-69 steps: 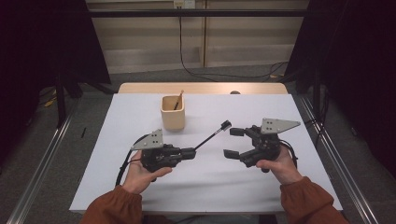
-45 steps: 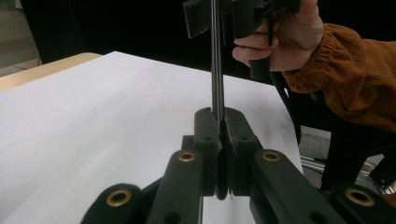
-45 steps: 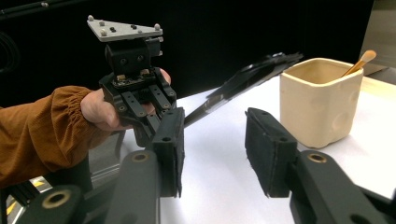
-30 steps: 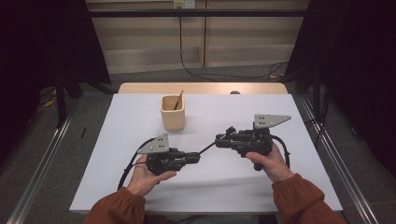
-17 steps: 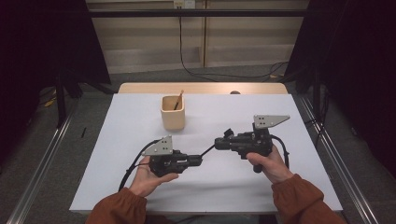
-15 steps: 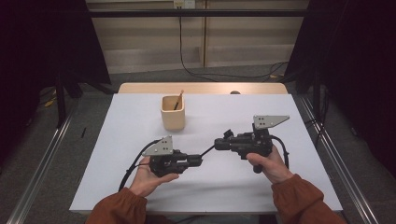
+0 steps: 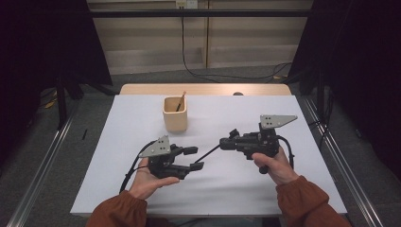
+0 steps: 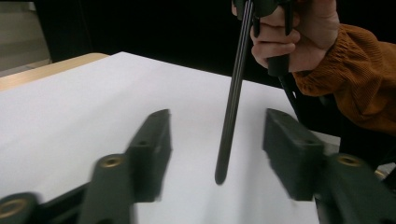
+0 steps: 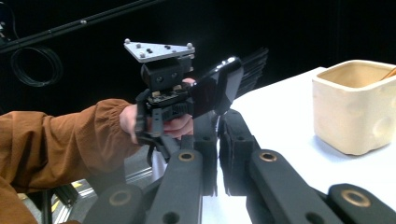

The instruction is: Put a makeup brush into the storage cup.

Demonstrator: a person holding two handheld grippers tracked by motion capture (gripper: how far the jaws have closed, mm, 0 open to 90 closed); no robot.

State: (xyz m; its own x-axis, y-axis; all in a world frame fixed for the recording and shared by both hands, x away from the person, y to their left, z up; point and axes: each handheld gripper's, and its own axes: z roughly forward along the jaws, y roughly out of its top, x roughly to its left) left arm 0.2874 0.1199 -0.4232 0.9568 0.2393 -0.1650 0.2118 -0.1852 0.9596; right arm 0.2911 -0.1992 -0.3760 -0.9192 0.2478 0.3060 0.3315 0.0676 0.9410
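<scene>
A thin black rod (image 7: 208, 153) slants over the white table (image 7: 236, 189) between my two grippers. My right gripper (image 7: 226, 142) is shut on the rod's upper end; in the right gripper view its jaws (image 9: 218, 154) stand pressed together. My left gripper (image 7: 195, 158) is open and its jaws have just been opening. In the left gripper view the rod (image 8: 231, 116) hangs between the spread pads (image 8: 156, 140) and touches neither, with its tip just above the table. The left gripper (image 9: 187, 93) and its hand face the right gripper's camera.
A beige square cup (image 7: 175, 116) with a wooden stick (image 7: 181, 100) in it stands behind the left gripper, and shows as the cup (image 9: 355, 107) at the right of the right gripper view. Dark curtains and metal rails flank the table.
The right gripper moved in to the rod's upper end and shut on it. The left jaws, shut on the rod before, have since spread apart. Both hands stay where they were.
</scene>
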